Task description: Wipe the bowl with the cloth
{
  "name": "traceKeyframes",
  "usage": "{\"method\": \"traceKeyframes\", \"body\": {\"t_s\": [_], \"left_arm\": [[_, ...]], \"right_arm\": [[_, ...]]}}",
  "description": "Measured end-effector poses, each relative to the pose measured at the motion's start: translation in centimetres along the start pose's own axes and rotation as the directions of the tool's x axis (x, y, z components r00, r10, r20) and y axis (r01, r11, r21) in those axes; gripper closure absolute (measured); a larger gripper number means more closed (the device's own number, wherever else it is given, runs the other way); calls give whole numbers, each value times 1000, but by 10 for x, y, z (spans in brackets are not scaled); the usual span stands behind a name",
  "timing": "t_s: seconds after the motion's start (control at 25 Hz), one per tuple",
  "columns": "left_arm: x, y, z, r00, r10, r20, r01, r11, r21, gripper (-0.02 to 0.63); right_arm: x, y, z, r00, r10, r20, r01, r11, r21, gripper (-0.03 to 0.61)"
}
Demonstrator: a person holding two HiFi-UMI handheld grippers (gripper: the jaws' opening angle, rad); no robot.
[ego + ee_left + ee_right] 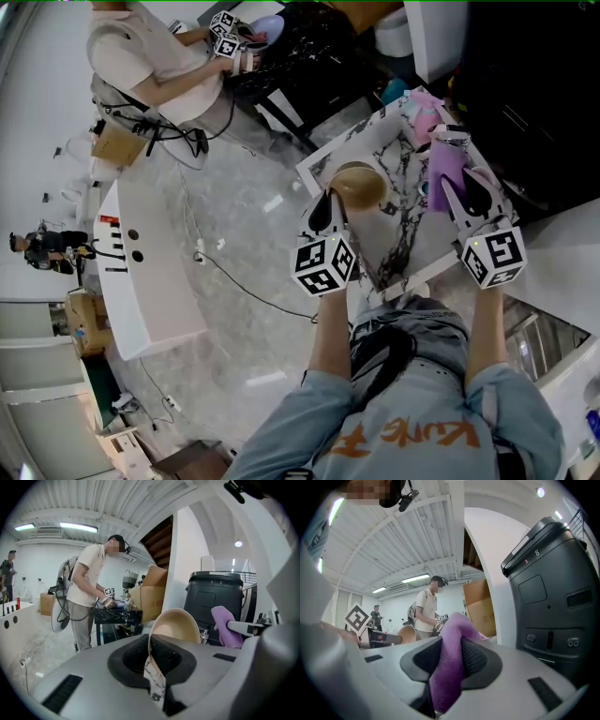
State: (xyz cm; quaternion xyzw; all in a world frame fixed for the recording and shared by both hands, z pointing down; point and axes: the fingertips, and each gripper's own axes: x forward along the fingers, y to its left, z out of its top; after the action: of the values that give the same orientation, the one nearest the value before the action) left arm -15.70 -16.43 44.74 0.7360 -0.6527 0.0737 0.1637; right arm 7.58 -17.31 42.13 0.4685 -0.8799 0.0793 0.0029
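One tan bowl [177, 626], tilted, purple cloth [450, 663] apart

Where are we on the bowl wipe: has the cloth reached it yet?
Done: both pickups. The left tool is shut on the bowl at its rim, and the right tool is shut on the purple cloth. In hand: both are held off the table, side by side, with a gap between them in the head view. Left: the whole wipe, as the cloth has not touched the bowl.
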Motion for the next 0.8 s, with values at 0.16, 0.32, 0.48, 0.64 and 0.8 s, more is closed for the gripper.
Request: {"method": "traceKeyframes", "body": {"t_s": [0.16, 0.32, 0.48, 0.64, 0.8], "left_arm": [[-2, -3, 5, 999, -6, 40, 5, 1000, 27, 583], [-5, -6, 9, 997, -19, 73, 17, 999, 38, 583], [-9, -8, 12, 994, -21, 104, 15, 998, 54, 583], [-13, -6, 14, 992, -19, 126, 12, 999, 51, 583], [-17, -6, 19, 986, -41, 160, 34, 998, 46, 583]], "right_arm": [[2, 2, -4, 1000, -10, -20, 9, 1000, -24, 448], [2, 8, -1, 1000, -5, -20, 4, 999, -36, 448], [2, 10, -1, 1000, -6, -15, 6, 999, -36, 448], [3, 12, -2, 1000, -7, -13, 7, 999, -37, 448], [4, 14, -1, 1000, -12, -11, 12, 999, -40, 448]]}}
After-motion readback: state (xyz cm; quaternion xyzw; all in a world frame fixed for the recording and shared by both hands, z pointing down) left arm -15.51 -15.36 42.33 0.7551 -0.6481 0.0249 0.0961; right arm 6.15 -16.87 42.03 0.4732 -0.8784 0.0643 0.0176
